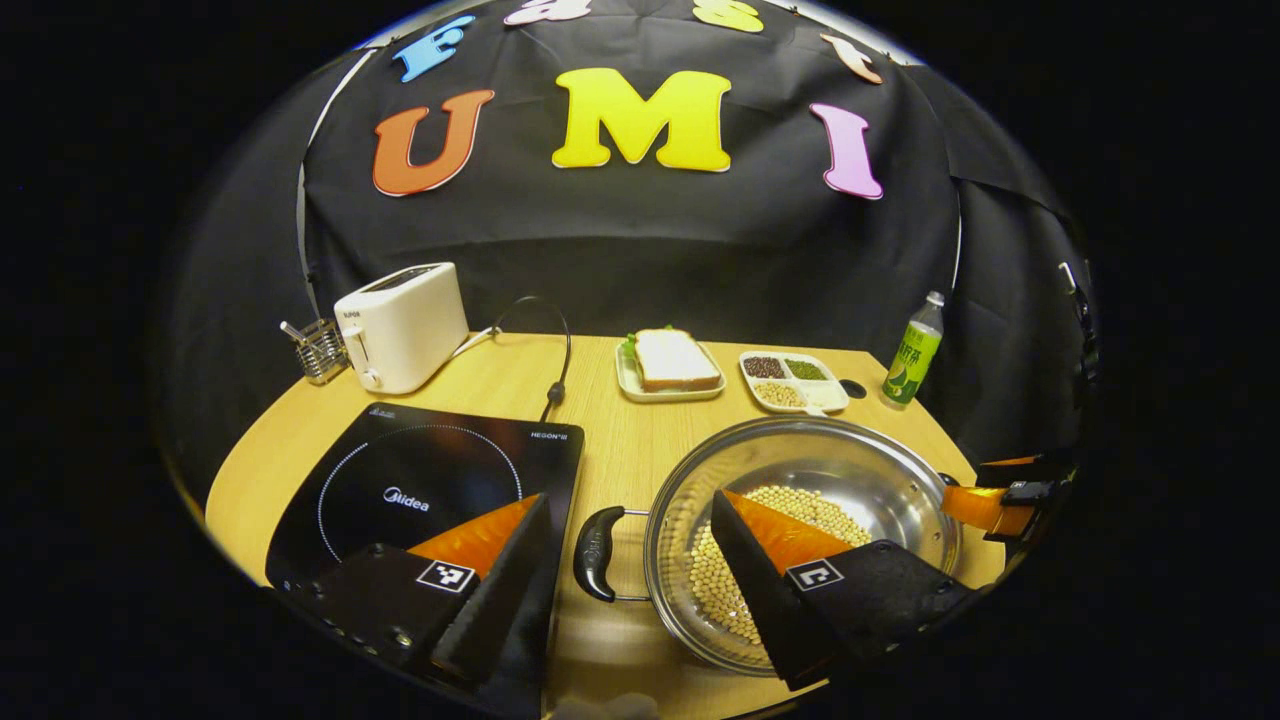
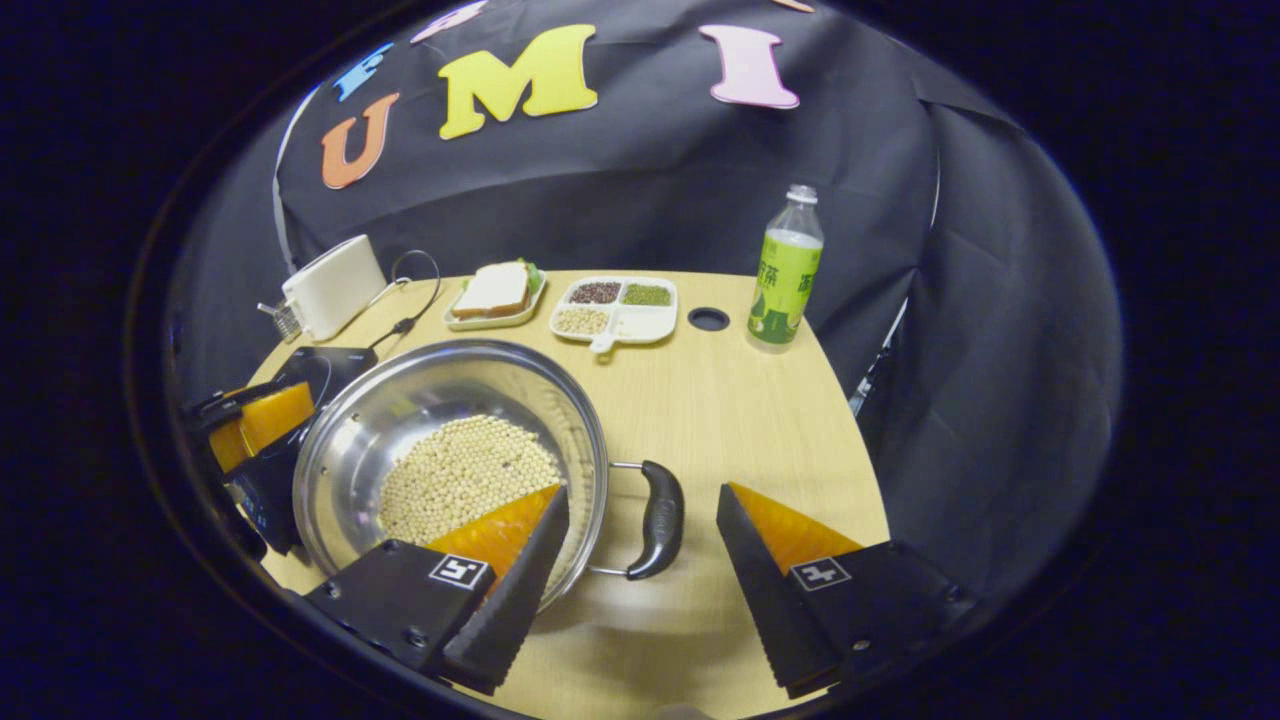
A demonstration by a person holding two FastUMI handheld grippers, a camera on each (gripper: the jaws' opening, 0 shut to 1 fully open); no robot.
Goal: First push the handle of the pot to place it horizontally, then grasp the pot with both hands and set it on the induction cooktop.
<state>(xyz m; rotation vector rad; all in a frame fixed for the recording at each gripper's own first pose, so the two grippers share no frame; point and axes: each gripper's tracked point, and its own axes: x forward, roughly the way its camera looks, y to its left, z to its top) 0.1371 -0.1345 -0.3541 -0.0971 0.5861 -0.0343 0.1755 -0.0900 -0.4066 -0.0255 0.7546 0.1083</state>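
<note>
While both grippers hover with jaws wide apart, each lined up on one black handle, the steel pot (image 1: 800, 540) sits on the desk (image 1: 620, 440) just to the right of the induction cooktop (image 1: 430, 490), not yet lifted. The left gripper (image 1: 625, 580) straddles the near handle (image 1: 597, 553) in the left gripper view; the right gripper (image 2: 640, 580) straddles the opposite handle (image 2: 660, 518) in the right gripper view. Neither touches the pot.

The risk, as it looks from here, lies in the lift: the handles are narrow loops, and if one side closes off-centre or rises ahead of the other, the pot could tilt and spill. Its load of pale soybeans (image 2: 465, 475) lies loose and heaped toward one side, so it would shift readily.

Farther back stand a divided tray (image 2: 620, 308) holding dark, green and pale beans in separate compartments, a small tray with a sandwich (image 2: 492, 290), a green bottle (image 2: 785, 270) and a white toaster (image 1: 402, 325).
</note>
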